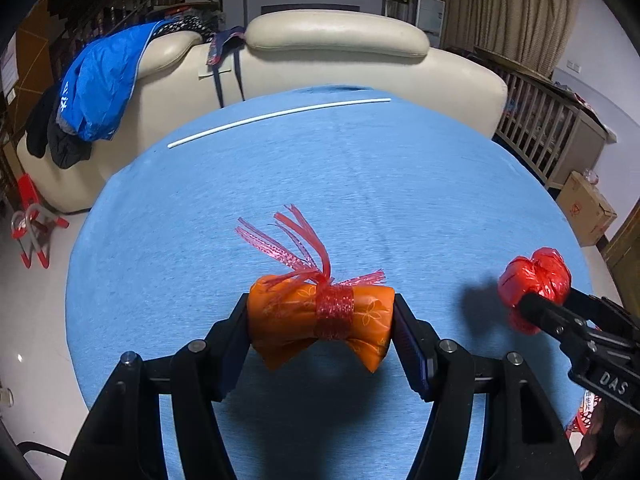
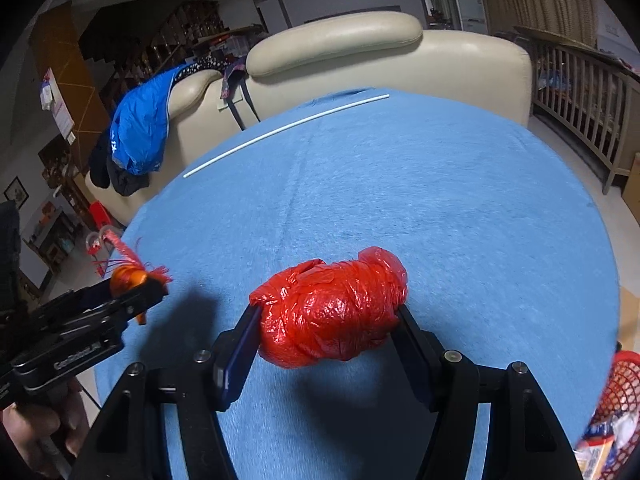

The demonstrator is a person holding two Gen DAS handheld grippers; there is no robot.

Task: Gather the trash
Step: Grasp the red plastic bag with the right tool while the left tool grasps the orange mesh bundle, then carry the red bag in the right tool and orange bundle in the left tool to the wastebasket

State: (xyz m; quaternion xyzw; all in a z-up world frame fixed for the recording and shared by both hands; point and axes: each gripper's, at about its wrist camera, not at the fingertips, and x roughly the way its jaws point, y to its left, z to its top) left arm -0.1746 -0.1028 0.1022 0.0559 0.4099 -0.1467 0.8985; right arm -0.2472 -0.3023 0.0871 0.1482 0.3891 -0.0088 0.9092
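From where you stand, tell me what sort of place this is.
Most likely a home living room: a cream leather sofa with a blue jacket thrown over it, curtains, and a wooden crib beside the blue-covered table.

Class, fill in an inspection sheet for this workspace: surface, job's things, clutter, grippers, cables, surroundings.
Surface: round table under blue cloth.
Job's things: orange bundle tied with red ribbon; red bag wad; red basket at the table's right edge, holding wrappers.
Clutter: white straw near the far edge.
Grippers: left gripper shut on the bundle; right gripper shut on the wad; both lifted off the cloth.
Cables: nothing seen.
Surroundings: cream sofa, blue jacket, cardboard box.
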